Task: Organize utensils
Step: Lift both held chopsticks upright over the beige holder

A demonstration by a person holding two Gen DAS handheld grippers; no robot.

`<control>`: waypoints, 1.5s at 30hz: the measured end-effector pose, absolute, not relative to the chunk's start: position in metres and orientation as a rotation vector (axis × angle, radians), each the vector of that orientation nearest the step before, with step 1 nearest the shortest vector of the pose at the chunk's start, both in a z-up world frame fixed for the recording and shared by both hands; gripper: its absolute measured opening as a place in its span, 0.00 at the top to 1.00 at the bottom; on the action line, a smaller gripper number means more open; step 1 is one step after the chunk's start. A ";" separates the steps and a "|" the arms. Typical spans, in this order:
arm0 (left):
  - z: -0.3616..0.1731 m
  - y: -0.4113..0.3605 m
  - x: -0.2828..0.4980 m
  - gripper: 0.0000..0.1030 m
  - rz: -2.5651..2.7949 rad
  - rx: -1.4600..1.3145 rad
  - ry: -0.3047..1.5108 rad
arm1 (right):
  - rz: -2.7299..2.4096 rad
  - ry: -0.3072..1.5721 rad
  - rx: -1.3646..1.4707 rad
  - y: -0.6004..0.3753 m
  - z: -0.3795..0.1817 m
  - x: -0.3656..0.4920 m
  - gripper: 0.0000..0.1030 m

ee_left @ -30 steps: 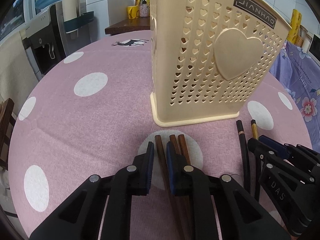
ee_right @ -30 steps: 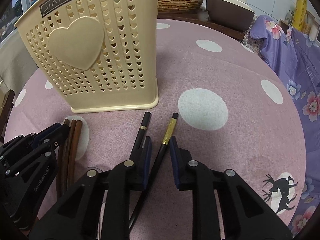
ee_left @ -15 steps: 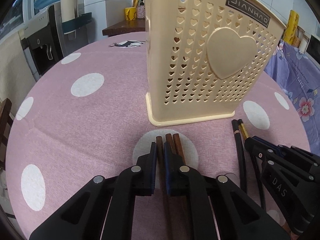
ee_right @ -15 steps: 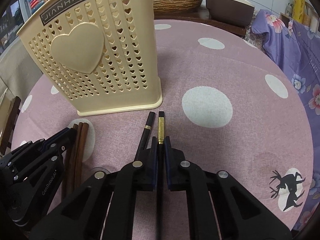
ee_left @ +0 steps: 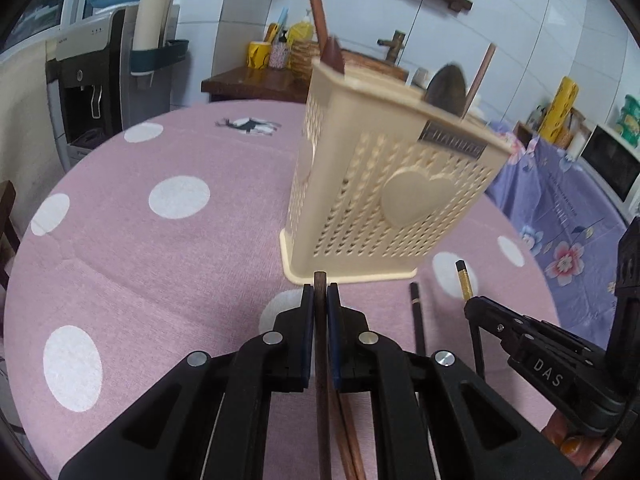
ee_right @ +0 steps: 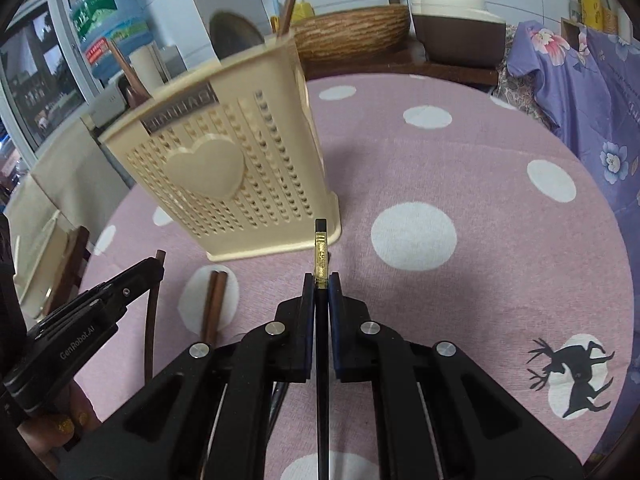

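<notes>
Landmark: cream holder (ee_left: 384, 196), upright on the pink dotted table (ee_left: 168, 264), some utensils already standing in it.

Left gripper (ee_left: 321, 300): jaws clenched on one brown chopstick (ee_left: 320, 280), tip raised just before the holder's base. Two more brown chopsticks (ee_right: 214, 300) lie on the table before the holder.

Right gripper (ee_right: 321, 286): jaws clenched on one black gold-banded chopstick (ee_right: 321, 248), also before the base. Its black partner (ee_left: 416, 312) lies on the table near that base.

Risks, as judged:
- each stick is pinched at a single point, so it may swivel or slip;
- a long tail may drag its neighbours;
- a tip striking the rim may tip the light holder.
</notes>
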State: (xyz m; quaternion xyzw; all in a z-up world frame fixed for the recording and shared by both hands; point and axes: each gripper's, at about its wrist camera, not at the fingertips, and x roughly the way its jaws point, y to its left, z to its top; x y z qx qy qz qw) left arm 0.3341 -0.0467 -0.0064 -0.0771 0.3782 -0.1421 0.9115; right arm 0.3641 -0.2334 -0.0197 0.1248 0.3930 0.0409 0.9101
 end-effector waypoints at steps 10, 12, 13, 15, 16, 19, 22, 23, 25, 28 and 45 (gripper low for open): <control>0.073 -0.036 0.308 0.93 -0.333 -0.164 0.565 | 0.127 0.611 0.265 -0.256 0.059 0.319 0.93; 0.083 -0.036 0.305 0.93 -0.342 -0.159 0.535 | 0.130 0.574 0.247 -0.257 0.075 0.310 0.93; 0.088 -0.037 0.305 0.93 -0.347 -0.152 0.523 | 0.132 0.561 0.238 -0.258 0.081 0.308 0.93; 0.094 -0.038 0.305 0.93 -0.345 -0.142 0.504 | 0.136 0.537 0.220 -0.260 0.092 0.302 0.93; 0.096 -0.037 0.304 0.93 -0.346 -0.139 0.499 | 0.137 0.525 0.210 -0.260 0.097 0.299 0.93; 0.103 -0.036 0.303 0.93 -0.348 -0.132 0.485 | 0.140 0.513 0.189 -0.258 0.105 0.297 0.93; 0.106 -0.035 0.301 0.93 -0.347 -0.119 0.478 | 0.146 0.511 0.177 -0.255 0.109 0.297 0.93; 0.108 -0.034 0.300 0.93 -0.347 -0.115 0.475 | 0.147 0.510 0.174 -0.255 0.109 0.297 0.93; 0.111 -0.034 0.298 0.93 -0.345 -0.109 0.467 | 0.152 0.507 0.170 -0.254 0.111 0.296 0.93; 0.115 -0.031 0.295 0.93 -0.348 -0.110 0.457 | 0.159 0.507 0.169 -0.251 0.112 0.296 0.93; 0.141 -0.032 0.293 0.93 -0.361 -0.084 0.409 | 0.174 0.500 0.156 -0.248 0.125 0.302 0.93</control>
